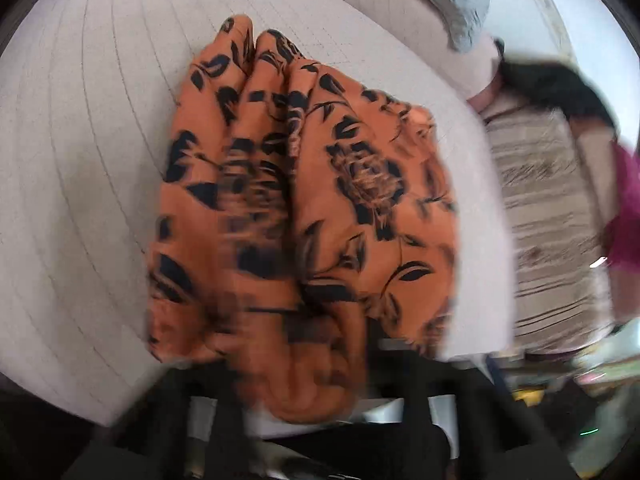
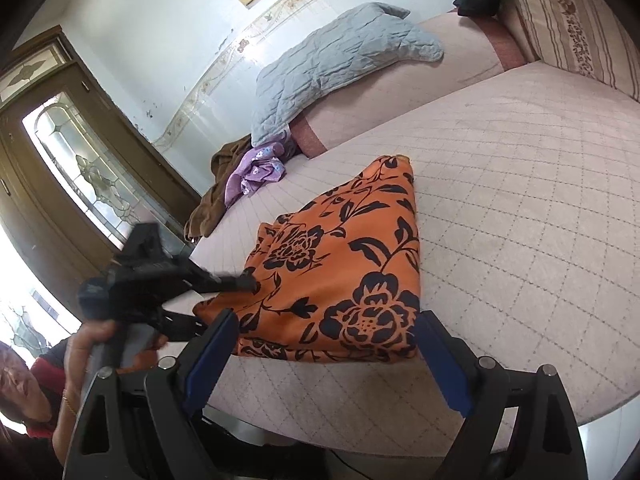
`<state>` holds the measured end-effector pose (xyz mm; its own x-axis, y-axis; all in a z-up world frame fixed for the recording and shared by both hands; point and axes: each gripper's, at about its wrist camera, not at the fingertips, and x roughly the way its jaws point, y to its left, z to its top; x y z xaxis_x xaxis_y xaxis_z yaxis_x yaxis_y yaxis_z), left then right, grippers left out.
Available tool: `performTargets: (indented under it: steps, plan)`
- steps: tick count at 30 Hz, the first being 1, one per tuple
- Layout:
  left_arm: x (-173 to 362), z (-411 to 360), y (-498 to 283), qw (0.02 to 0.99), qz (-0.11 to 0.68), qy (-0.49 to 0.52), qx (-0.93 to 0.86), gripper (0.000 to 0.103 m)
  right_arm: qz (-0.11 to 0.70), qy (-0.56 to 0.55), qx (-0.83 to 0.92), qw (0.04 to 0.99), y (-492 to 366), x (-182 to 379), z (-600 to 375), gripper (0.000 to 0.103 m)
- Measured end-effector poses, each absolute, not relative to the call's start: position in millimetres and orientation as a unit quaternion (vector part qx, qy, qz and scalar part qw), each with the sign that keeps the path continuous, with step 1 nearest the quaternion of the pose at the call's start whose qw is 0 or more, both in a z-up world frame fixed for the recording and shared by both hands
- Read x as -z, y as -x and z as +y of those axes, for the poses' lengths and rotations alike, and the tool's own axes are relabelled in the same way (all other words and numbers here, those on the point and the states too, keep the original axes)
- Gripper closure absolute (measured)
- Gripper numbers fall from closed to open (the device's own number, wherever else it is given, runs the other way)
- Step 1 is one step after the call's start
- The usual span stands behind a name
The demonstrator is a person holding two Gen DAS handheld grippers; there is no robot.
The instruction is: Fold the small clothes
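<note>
An orange cloth with a black flower print (image 2: 340,268) lies folded on the pale quilted mattress (image 2: 520,240). In the right wrist view the left gripper (image 2: 244,282) comes in from the left and is shut on the cloth's left edge. In the left wrist view the cloth (image 1: 304,208) is bunched and blurred, filling the frame right in front of the camera and hiding the fingers. My right gripper (image 2: 324,344) is open and empty, its blue pads (image 2: 216,344) spread just short of the cloth's near edge.
A grey quilted blanket (image 2: 340,60) lies at the back of the bed. Purple (image 2: 256,172) and brown (image 2: 216,188) clothes are heaped at the far left edge. A striped pillow (image 2: 576,28) sits at the back right. A wooden door (image 2: 80,152) stands left.
</note>
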<state>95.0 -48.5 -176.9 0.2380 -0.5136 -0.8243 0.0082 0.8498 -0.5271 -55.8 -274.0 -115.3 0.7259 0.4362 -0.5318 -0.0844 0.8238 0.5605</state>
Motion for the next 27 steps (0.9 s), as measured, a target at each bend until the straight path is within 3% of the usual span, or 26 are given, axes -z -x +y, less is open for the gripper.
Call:
performTargets:
  steps: [11,18,21,22,23,24,25,27]
  plan:
    - [129,-7,-78,0.798,0.522,0.224,0.201,0.088,0.331,-0.239,-0.137,0.903,53,100,-272,0.012]
    - [174,16,-72,0.802,0.545,0.194,0.150,0.086,0.331,-0.227,-0.158,0.902,45,96,-251,0.012]
    - [184,-2,-69,0.826,0.528,0.136,0.142,0.072,0.336,-0.226,-0.162,0.900,35,100,-242,0.012]
    - [182,-10,-66,0.839,0.514,0.111,0.139,0.061,0.338,-0.225,-0.162,0.899,31,103,-237,0.012]
    - [179,-14,-65,0.846,0.507,0.097,0.131,0.037,0.341,-0.224,-0.161,0.899,27,106,-235,0.012]
    - [178,-16,-63,0.854,0.503,0.078,0.109,0.023,0.343,-0.223,-0.159,0.898,25,108,-232,0.012]
    - [176,-14,-62,0.856,0.500,0.080,0.105,0.016,0.347,-0.221,-0.156,0.898,22,110,-229,0.012]
    - [168,-1,-57,0.857,0.494,0.101,0.111,0.016,0.351,-0.210,-0.151,0.900,18,109,-223,0.012]
